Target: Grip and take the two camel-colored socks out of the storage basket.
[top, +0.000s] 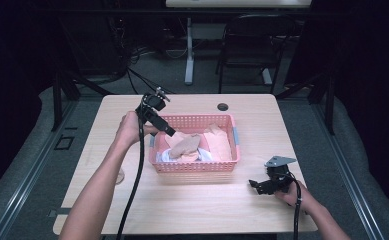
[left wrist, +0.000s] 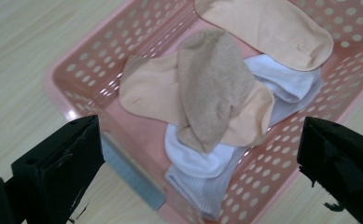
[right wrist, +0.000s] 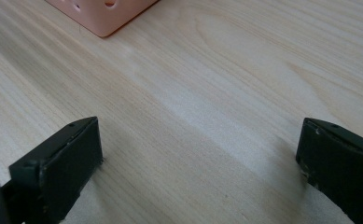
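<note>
Left gripper view is showing a tan sock [left wrist: 212, 88] lying on top of the sock pile in the pink basket [left wrist: 76, 70], between and beyond the wide-open, empty jaws of the left hand-held gripper [left wrist: 200, 172] hovering above it. Picking it cleanly is probably calling for a straight drop onto its raised middle fold, pinching that sock alone and sparing the white socks [left wrist: 202, 161] beneath. Off to the side, the right hand-held gripper [top: 262, 186] is resting on the worktop [top: 207, 205] near the basket, jaws apart and holding nothing.
</note>
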